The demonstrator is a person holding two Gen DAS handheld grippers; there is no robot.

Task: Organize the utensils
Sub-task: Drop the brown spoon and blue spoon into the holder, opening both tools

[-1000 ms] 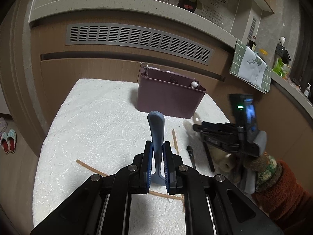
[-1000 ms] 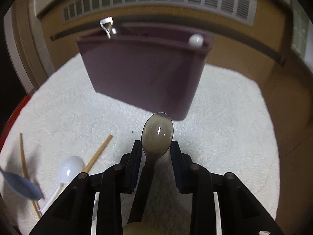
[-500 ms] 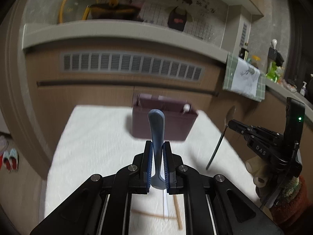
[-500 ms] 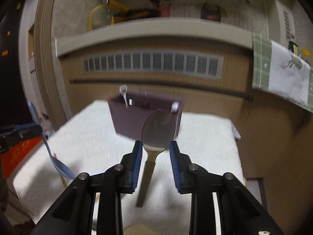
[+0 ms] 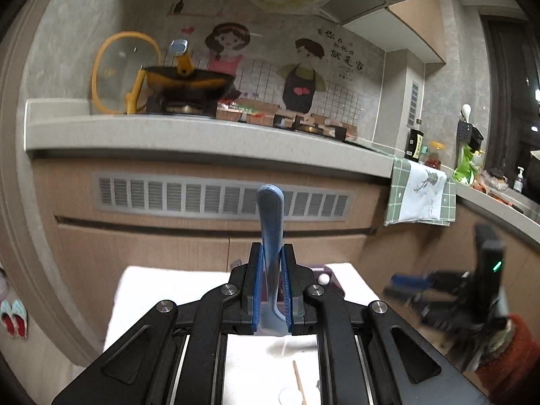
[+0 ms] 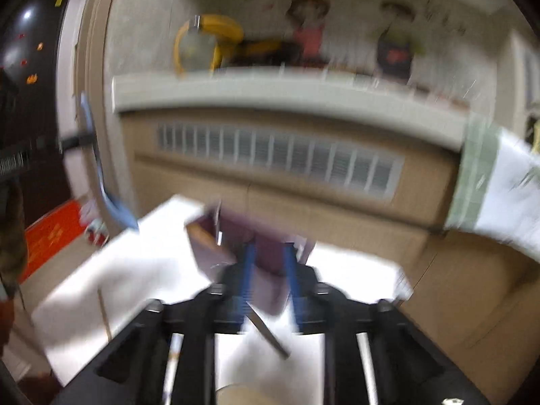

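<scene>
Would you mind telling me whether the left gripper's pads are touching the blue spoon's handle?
Touching. In the left wrist view the left gripper has both blue pads pressed flat against the blue spoon handle, with no gap on either side.

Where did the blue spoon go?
The left gripper clamps the blue spoon upright at the centre of the left wrist view, before the cabinet vent.

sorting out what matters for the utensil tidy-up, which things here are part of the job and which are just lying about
Part of the job:
- blue spoon, clamped in the left gripper
- purple utensil box
- right gripper, jaws opening, a dark utensil handle low between them
- chopstick on the white mat

Just lying about:
- wok
- checked towel
- slippers
</scene>
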